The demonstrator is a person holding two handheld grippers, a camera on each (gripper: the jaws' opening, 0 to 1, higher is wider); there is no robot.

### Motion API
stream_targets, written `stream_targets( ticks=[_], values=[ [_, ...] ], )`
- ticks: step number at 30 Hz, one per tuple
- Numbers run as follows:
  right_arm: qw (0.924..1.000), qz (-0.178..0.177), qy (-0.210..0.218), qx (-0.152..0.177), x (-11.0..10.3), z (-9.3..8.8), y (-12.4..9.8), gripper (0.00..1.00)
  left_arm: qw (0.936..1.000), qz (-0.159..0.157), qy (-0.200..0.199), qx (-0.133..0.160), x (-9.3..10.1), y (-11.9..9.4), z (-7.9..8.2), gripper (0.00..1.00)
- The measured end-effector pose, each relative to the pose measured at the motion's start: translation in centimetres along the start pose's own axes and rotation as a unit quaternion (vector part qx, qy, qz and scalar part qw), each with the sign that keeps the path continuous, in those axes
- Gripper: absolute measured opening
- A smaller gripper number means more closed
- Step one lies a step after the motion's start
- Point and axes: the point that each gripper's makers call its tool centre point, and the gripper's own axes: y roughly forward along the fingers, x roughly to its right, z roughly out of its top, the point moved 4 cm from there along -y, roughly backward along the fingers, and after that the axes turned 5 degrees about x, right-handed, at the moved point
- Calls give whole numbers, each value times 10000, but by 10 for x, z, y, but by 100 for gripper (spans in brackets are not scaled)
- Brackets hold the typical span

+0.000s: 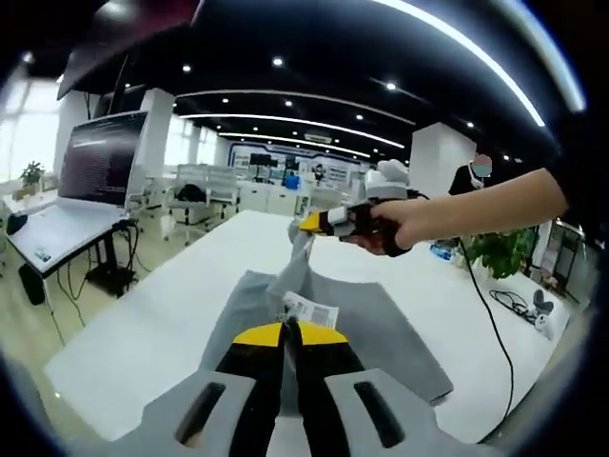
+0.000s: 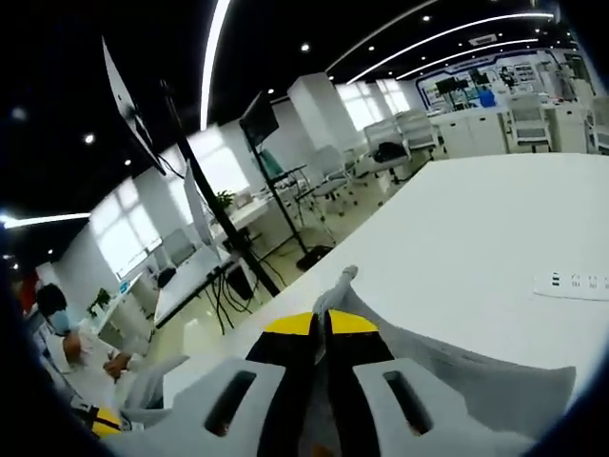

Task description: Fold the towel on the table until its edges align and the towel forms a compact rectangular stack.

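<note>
One white bench (image 1: 171, 305) carries the work, long and broad, its near corner and left edge showing in the left gripper view, with open floor beyond that edge. On it lies one grey towel (image 1: 381, 333), part of it flat on the bench and part lifted: a corner near the middle is pulled up into a peak, and a further strip rises toward the far tongs. The bench surface around the towel is bare on the left and on the far side, giving free room there; on the right a black cable (image 1: 490, 314) runs across the bench edge. In the right gripper view one white power strip (image 2: 576, 283) lies on the bench, well apart from the towel (image 2: 457, 367). Two tongs are at work. The left tongs (image 1: 290, 330) have their yellow tips pressed close together on a lifted fold of the towel, just beside its one white label (image 1: 312, 310). The right tongs (image 1: 312, 222), carried by a hand (image 1: 400, 227) coming in from the right, grip the raised strip of towel above the bench; in their own view the right tongs (image 2: 324, 324) have the tips nearly closed with a grey corner of cloth poking up between them.
</note>
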Motion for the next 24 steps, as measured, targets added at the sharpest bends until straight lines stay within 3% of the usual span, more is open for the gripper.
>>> stream_targets(
  ticks=[7, 15, 20, 24],
  values=[
    [9997, -222, -9, -111, 6, -19, 23, 1, 9994, 201, -267, -20, -15, 5, -13, 4],
    [9987, -392, -181, -280, 5, -42, 46, 1, 9978, 370, -538, -99, -37, 13, -40, 4],
    [9907, -841, -1049, -222, 9, -49, 56, 1, 9963, 444, -725, -117, -50, 15, -54, 0],
    [9935, -842, -722, -248, 11, -58, 70, 1, 9943, 596, -876, -78, -63, 12, -62, 0]
  ],
)
